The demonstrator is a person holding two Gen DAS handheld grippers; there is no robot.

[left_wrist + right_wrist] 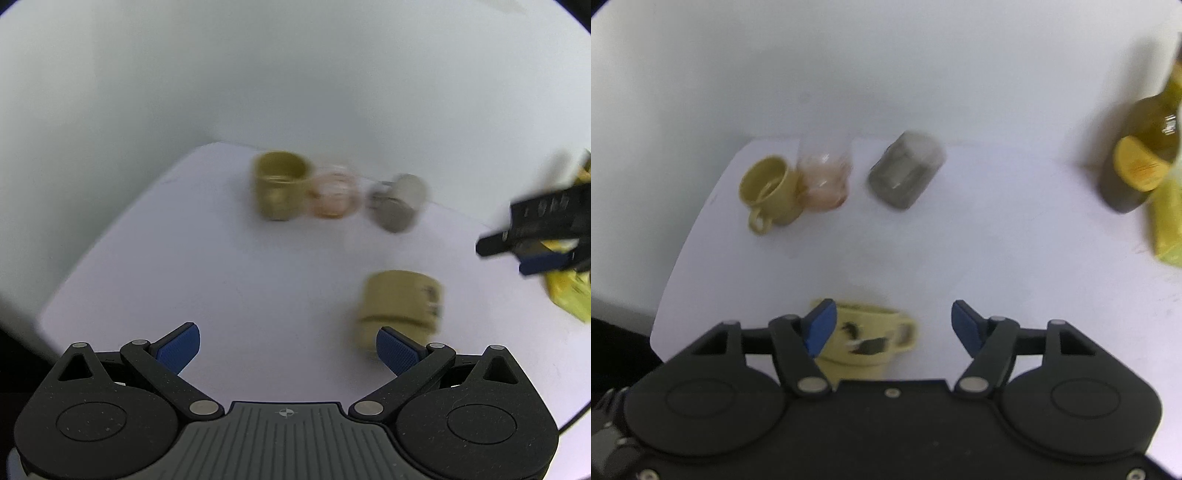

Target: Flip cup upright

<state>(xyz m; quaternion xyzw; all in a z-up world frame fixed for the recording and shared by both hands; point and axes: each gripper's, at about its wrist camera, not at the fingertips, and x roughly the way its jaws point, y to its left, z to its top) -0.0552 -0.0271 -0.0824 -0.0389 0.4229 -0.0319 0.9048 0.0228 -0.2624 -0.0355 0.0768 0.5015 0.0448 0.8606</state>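
White table (pixel 1015 258) fills both views; both pics are blurred by motion. We take the pale yellow cup (pixel 864 343) as our landmark. It sits on the table upside down, base up, w/ a dark print on its side and its handle pointing to the right in the right wrist view.

Our right gripper (pixel 892 326) hovers just above the cup, jaws spread wide, holding nothing. Its left blue pad (pixel 820 326) overlaps the cup's edge in the pic; we can't tell if it touches. The other pad is off to the cup's right, over bare table.

Our left gripper (pixel 288 349) is also spread wide and empty. The cup (pixel 399 310) is just ahead of its right-hand pad (pixel 397 354), apart from it as far as we can see.

Beyond the cup, near the table's far edge, stand 3 things in a row: an olive mug (pixel 772 194) upright w/ handle toward us, a clear glass (pixel 825 177) touching it, and a grey cup (pixel 907 170) tilted, a bit apart. Far right of the cup: a dark green bottle (pixel 1141 155) w/ yellow label and a yellow pack (pixel 1169 221) beside it.
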